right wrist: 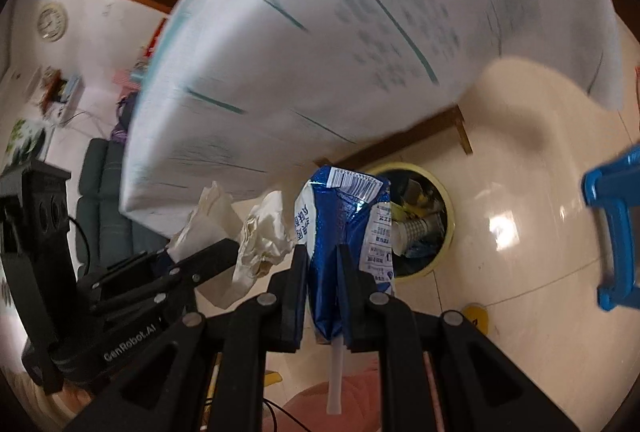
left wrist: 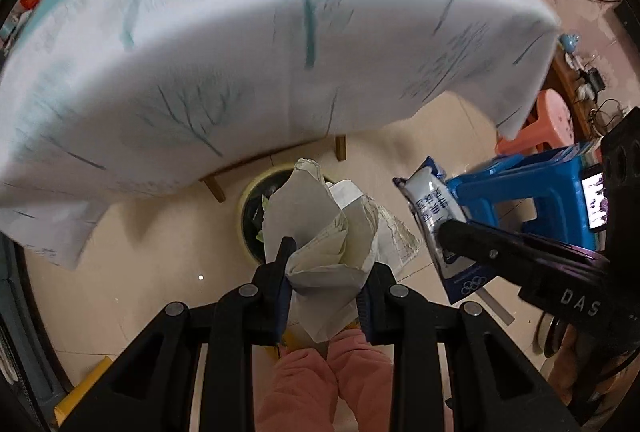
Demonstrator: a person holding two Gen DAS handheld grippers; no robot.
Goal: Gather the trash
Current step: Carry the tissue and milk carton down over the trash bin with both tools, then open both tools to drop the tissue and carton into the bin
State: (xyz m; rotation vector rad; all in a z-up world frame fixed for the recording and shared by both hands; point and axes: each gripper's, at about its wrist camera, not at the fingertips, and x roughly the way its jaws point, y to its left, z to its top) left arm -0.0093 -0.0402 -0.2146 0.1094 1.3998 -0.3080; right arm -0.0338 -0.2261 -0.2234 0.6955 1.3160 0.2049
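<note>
Both hands were loaded and over the floor by the bin (left wrist: pixel 250 228). The left gripper (left wrist: pixel 326 268) had its jaws pinched narrow on a wad of paper (left wrist: pixel 320 232), which hung right above the bin's mouth. The right gripper (right wrist: pixel 322 272) was clamped nearly shut on a blue pouch (right wrist: pixel 344 216), straw end trailing below, just short of the bin (right wrist: pixel 444 200). By my read the pick-up was done and only the drop was left; the bin already held other rubbish. Room was tight: the tablecloth (left wrist: pixel 240 52) draped low just behind the bin, a table leg (right wrist: pixel 464 132) stood beside it, a blue stool (left wrist: pixel 532 188) sat near on the right, and the two grippers crowded each other
</note>
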